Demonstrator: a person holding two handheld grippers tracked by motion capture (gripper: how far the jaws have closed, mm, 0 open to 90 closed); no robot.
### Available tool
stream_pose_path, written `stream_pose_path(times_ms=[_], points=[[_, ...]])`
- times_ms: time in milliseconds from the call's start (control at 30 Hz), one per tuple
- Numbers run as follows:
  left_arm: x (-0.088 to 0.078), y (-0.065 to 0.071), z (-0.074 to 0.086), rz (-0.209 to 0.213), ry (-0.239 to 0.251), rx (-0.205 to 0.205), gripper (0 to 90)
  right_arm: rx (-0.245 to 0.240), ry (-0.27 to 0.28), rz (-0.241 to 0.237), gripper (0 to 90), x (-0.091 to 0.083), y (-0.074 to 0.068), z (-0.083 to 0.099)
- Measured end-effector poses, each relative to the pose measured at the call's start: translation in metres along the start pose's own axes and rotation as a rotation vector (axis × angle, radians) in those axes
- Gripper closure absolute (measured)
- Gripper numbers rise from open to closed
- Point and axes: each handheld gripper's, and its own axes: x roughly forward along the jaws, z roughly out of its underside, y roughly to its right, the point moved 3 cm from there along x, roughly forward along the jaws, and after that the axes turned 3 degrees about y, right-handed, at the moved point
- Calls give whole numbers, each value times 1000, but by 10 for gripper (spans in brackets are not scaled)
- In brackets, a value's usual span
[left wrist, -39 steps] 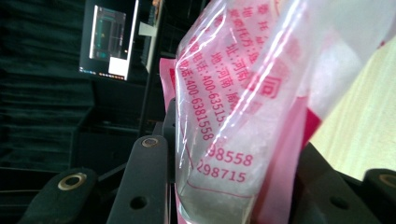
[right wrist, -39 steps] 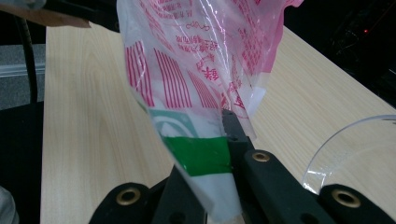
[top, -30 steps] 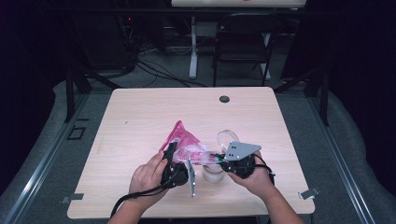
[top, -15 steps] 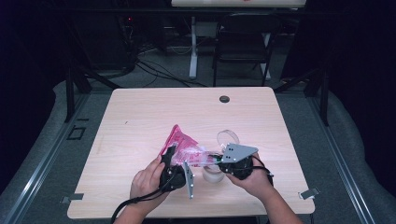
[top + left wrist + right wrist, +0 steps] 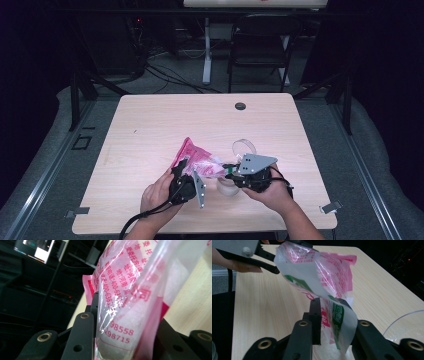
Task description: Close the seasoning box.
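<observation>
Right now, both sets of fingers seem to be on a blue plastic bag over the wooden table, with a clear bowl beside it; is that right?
Not quite: the plastic bag is pink and clear with red print, not blue, as the left gripper view shows. Otherwise correct: it is between both sets of fingers over the table, the clear bowl beside it.

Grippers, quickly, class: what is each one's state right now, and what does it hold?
Left gripper: shut on the bag, jaws just closing.
Right gripper: jaws just opening, the bag's edge between them; grip cannot be told.

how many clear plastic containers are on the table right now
2: one container just beyond the right gripper, another container below the pink bag, between the hands. More may be hidden.
</observation>
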Motion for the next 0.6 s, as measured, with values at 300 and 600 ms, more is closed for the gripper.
stream_pose_path(times_ms=[300, 600], points=[[8, 7, 7, 88, 7, -80, 728, 46, 59, -10, 534, -8, 1, -2], [17, 12, 16, 208, 15, -212, 731, 86, 120, 13, 459, -23, 1, -4]])
